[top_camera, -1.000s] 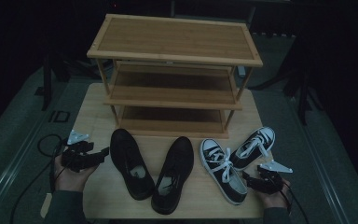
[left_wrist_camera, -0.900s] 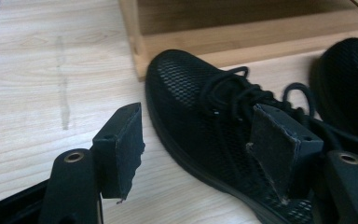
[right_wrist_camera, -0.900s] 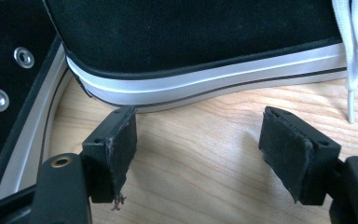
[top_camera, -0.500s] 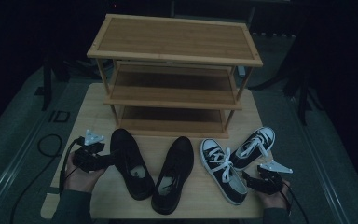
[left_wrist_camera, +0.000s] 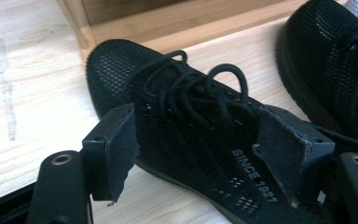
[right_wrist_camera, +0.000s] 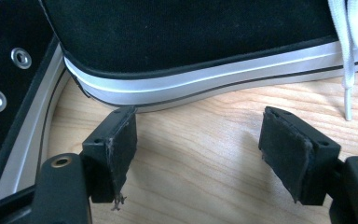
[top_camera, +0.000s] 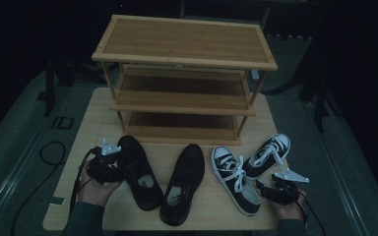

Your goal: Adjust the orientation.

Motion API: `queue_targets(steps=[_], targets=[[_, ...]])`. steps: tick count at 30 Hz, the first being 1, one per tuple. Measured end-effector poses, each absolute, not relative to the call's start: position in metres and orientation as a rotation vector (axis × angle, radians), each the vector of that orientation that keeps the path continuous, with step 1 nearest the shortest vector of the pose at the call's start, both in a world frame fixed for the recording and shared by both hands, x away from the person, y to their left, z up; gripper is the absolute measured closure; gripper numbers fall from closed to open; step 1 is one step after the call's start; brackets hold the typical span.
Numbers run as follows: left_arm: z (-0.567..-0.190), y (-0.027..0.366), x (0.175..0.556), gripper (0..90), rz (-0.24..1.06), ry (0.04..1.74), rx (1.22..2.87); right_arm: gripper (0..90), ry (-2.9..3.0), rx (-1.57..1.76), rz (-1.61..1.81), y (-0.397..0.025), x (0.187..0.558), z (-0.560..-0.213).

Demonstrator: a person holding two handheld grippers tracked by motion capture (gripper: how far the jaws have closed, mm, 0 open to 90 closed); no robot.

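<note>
Two black mesh shoes lie side by side on the wooden table (top_camera: 211,212). My left gripper (top_camera: 114,169) is at the outer side of the left black shoe (top_camera: 139,173). In the left gripper view, that gripper (left_wrist_camera: 200,154) is open. Its jaws straddle the laced middle of the black shoe (left_wrist_camera: 186,116) without closing on it. Right of them lie two black-and-white sneakers, the near one (top_camera: 236,181) and the far one (top_camera: 269,153). My right gripper (top_camera: 265,190) sits open just behind them. In its own view, the right gripper (right_wrist_camera: 198,154) has bare wood between its jaws and the sneaker's white sole (right_wrist_camera: 205,77) just ahead.
A three-shelf bamboo shoe rack (top_camera: 184,73) stands at the back of the table, its lowest shelf close behind the shoes. The second black shoe (top_camera: 182,186) lies between the two pairs. A cable (top_camera: 54,152) trails off the table's left side.
My left gripper has moved right and forward until its open jaws reach around the left black shoe. The right gripper and all the shoes have stayed put.
</note>
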State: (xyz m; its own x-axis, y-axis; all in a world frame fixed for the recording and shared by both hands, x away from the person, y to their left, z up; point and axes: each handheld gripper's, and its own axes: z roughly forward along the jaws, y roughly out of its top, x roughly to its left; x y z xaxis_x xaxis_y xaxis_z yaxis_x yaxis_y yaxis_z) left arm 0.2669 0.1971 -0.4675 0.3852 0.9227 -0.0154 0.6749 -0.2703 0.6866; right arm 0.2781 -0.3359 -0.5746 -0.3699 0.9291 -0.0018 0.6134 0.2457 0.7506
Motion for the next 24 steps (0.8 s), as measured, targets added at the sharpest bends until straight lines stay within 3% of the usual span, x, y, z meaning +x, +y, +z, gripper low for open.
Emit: queue_targets(steps=[8,11,16,24], targets=[[-0.470,0.185,0.264,30.9,0.501,1.362,2.074,27.6,2.072,1.406,0.935,-0.336,0.278,-0.575],[-0.472,0.183,0.266,37.9,0.469,1.390,2.091,27.7,2.072,1.407,0.935,-0.336,0.278,-0.575],[-0.470,0.183,0.265,58.4,0.390,1.391,2.108,27.6,2.072,1.407,0.935,-0.336,0.278,-0.575],[-0.470,0.186,0.267,79.8,0.340,1.405,2.160,27.6,2.071,1.408,0.934,-0.336,0.278,-0.575]])
